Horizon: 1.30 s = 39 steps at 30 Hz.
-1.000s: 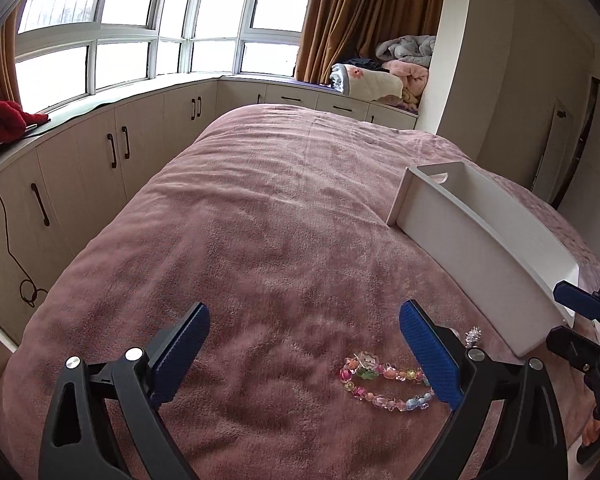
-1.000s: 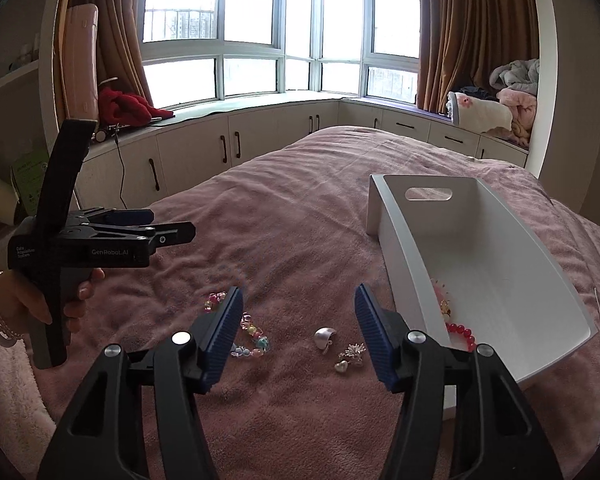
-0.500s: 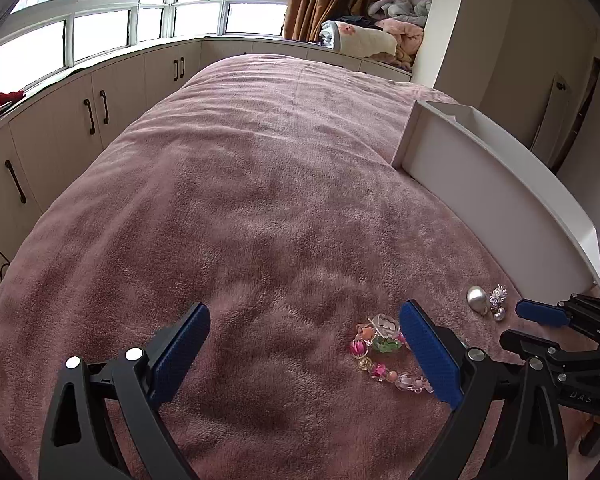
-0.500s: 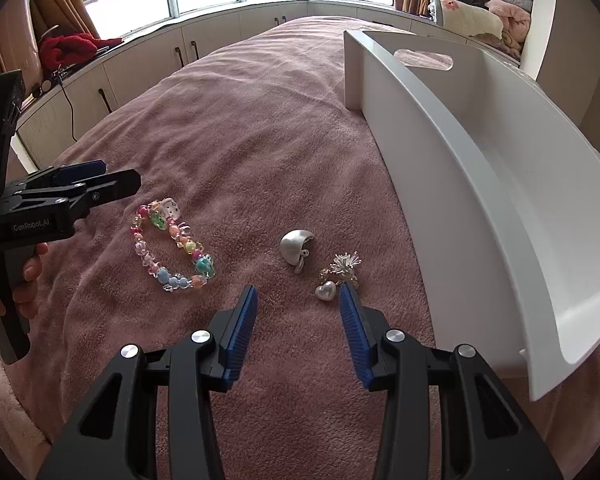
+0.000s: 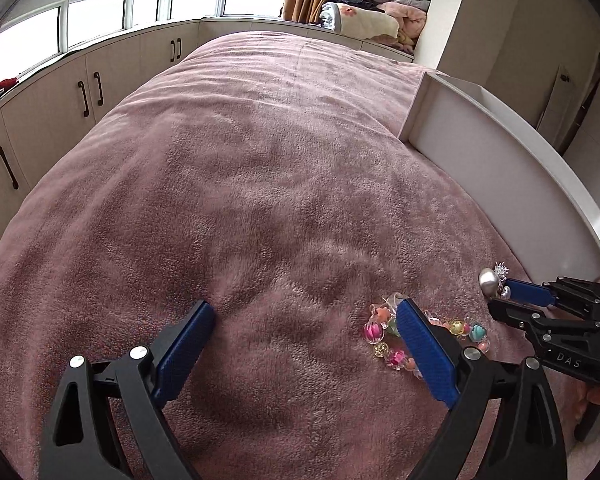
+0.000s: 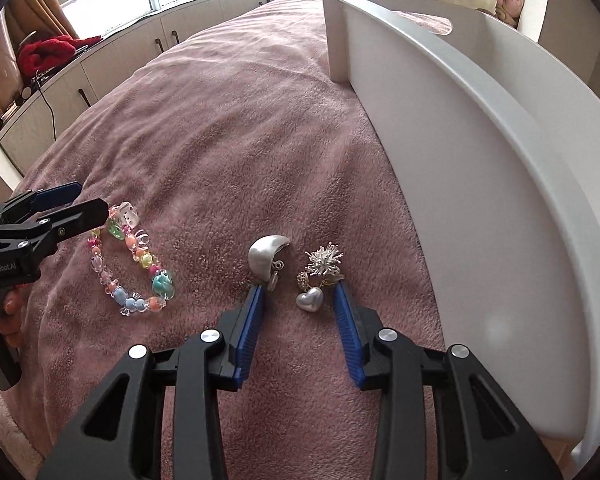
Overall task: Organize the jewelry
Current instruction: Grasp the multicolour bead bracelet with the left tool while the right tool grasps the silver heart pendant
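A colourful bead bracelet (image 6: 132,264) lies on the pink blanket (image 6: 240,140). In the left wrist view the bracelet (image 5: 374,330) sits at the right finger of my left gripper (image 5: 304,306), half hidden behind it. The jaws stand wide and are closing, with only blanket between the tips. My right gripper (image 6: 298,290) hangs low over a silver heart-and-starburst earring (image 6: 310,299). Its jaws are closing with the heart between them, and the pads are not pressing on it. A silver crescent earring (image 6: 265,256) lies just beyond the left finger. The white tray (image 6: 480,120) stands to the right.
In the right wrist view my left gripper (image 6: 92,200) shows at the left edge, held by a hand (image 6: 10,308). Beige cabinets (image 5: 52,96) under windows curve round the bed's far side. Folded bedding (image 5: 364,20) is piled at the back, and red cloth (image 6: 52,50) lies on the sill.
Both grippers have sunk toward the blanket and tilted down. The right jaws have narrowed and now straddle the heart earring. The left jaws have narrowed a little beside the bracelet.
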### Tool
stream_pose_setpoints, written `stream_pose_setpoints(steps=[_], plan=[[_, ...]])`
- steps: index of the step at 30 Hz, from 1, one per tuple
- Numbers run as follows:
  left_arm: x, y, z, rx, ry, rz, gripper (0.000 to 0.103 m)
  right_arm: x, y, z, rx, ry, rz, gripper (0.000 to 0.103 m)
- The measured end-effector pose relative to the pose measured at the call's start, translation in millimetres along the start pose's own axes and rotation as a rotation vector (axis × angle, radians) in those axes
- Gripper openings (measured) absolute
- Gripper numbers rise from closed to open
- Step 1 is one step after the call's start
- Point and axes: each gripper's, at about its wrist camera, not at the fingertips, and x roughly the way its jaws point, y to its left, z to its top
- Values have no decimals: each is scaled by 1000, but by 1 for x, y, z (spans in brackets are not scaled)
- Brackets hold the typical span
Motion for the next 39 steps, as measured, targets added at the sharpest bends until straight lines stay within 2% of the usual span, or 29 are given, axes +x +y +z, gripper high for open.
stream_pose_setpoints(steps=[2, 4, 6, 9, 13, 17, 22, 26, 28, 35, 39], plan=[[1, 0, 0, 2, 5, -3, 74, -2, -2, 0, 12, -5, 11, 22], [0, 1, 1, -6, 8, -18, 63, -3, -3, -1, 16, -8, 16, 18], [-1, 1, 1, -16, 13, -37, 47, -5, -1, -1, 11, -14, 16, 12], [-3, 3, 0, -40, 22, -61, 39, -7, 1, -1, 0, -18, 17, 9], [-4, 6, -1, -64, 34, -72, 39, -8, 1, -2, 7, -6, 21, 11], [-5, 3, -3, -59, 44, -74, 53, -16, 8, -7, -28, -20, 36, 13], [-2, -7, -4, -8, 44, -44, 57, -12, 17, -4, -88, -24, -17, 18], [0, -3, -2, -34, 49, -62, 58, -6, 16, 0, -104, -33, -51, 33], [1, -2, -2, -45, 50, -68, 59, -5, 14, 2, -95, -45, -59, 44], [4, -3, -3, -39, 50, -69, 64, 0, 5, 7, -71, -56, -48, 45], [6, -4, -3, -33, 50, -68, 65, -7, 1, 8, -25, -67, 33, 45]])
